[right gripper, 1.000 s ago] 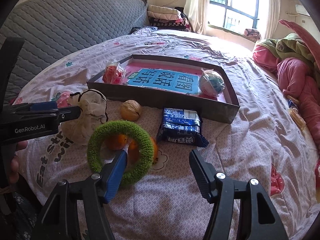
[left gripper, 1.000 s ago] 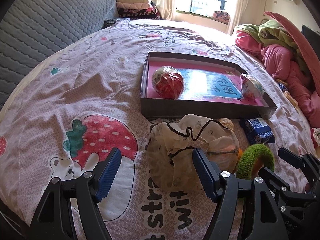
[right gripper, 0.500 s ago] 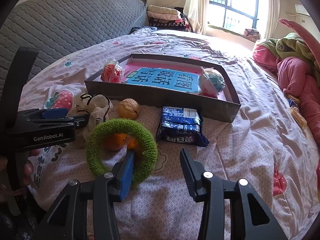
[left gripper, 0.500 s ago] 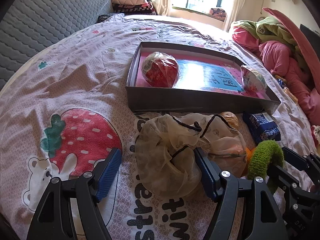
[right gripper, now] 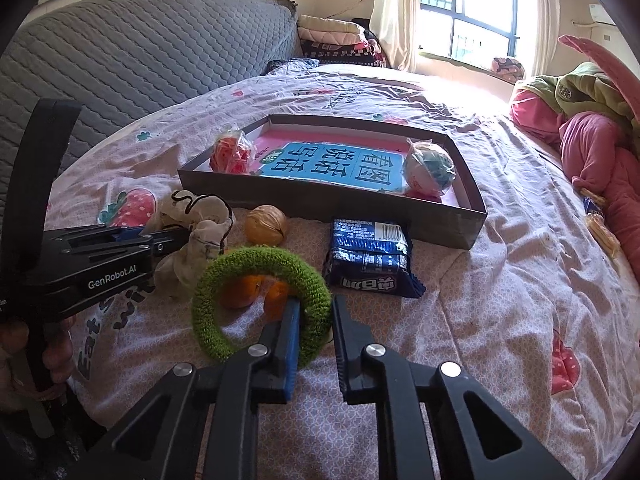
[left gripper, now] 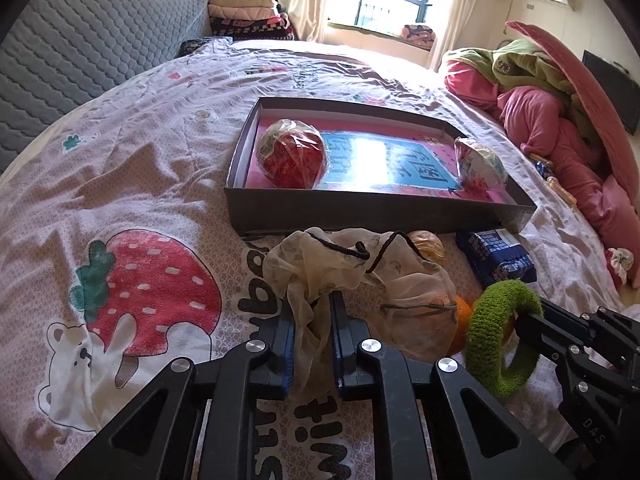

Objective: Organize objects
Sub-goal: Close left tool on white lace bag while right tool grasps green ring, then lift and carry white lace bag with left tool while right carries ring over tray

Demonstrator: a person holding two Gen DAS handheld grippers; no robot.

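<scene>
Box (left gripper: 360,216) open on bed (left gripper: 160,184), straight ahead of both my grippers. Mesh pouch (left gripper: 320,276) before box's near wall, my left gripper (left gripper: 313,320) just clamped on it. Green ring (right gripper: 260,304) beside pouch, right gripper (right gripper: 316,324) just closing, clamped on its rim.

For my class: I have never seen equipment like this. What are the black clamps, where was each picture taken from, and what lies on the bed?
No robot here: a person holds a hand-held clamp in each hand, each with a camera looking along its fingers. The left clamp's view shows it shut on a sheer drawstring pouch. The right clamp's jaws have just been closing on a green fuzzy ring, whose band they pinch. On the bedspread also lie a walnut, oranges and a blue snack packet. Behind stands a shallow box holding a booklet and two wrapped balls, one red.
</scene>
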